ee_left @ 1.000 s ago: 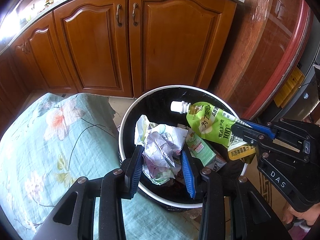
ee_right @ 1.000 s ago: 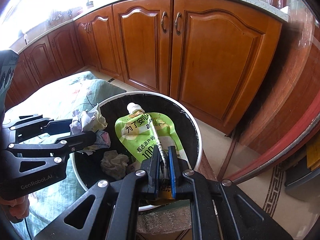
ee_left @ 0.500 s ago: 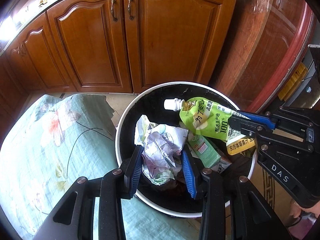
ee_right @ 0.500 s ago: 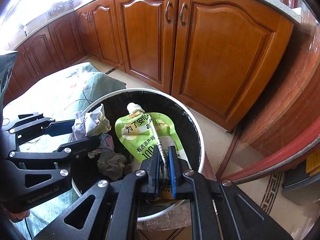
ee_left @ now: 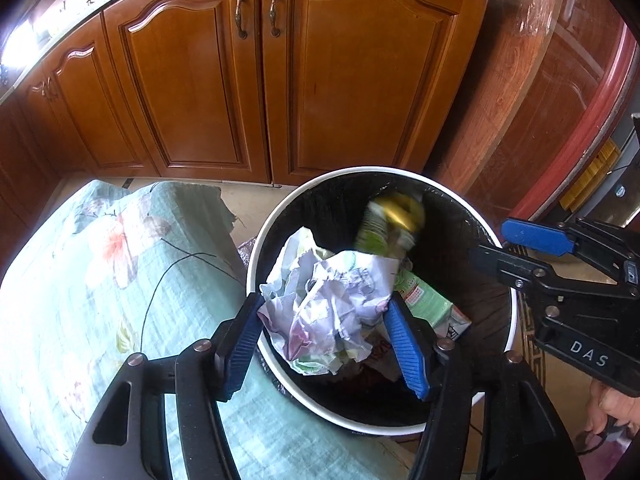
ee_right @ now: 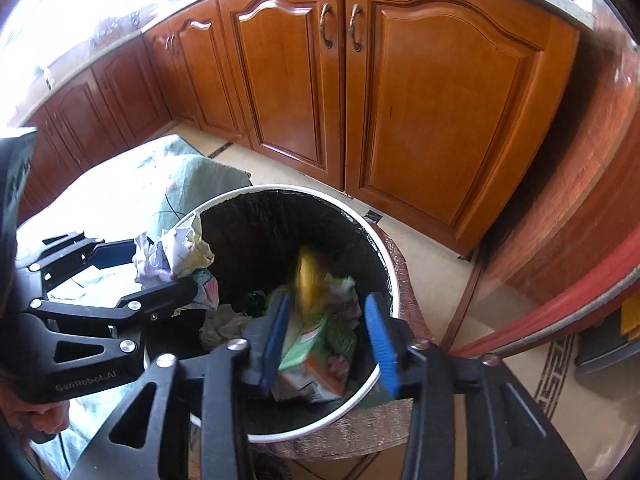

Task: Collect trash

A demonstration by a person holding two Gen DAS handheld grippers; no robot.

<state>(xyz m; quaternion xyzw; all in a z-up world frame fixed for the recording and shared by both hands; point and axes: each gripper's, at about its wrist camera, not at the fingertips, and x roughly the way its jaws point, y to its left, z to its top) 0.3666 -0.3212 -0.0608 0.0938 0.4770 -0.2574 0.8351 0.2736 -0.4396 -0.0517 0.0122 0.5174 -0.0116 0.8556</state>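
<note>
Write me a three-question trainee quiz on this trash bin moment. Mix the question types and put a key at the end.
1. True or false: the right claw is clamped on the green drink pouch.
2. What does the left claw hold? A) crumpled paper B) a bottle cap C) a spoon
3. Fill in: the blurred pouch is inside the ____ with the white rim.

Key:
1. False. Its jaws stand open and the pouch is a blur falling into the trash bin.
2. A, the crumpled paper, pinched between both fingers over the bin.
3. Trash bin.
</note>
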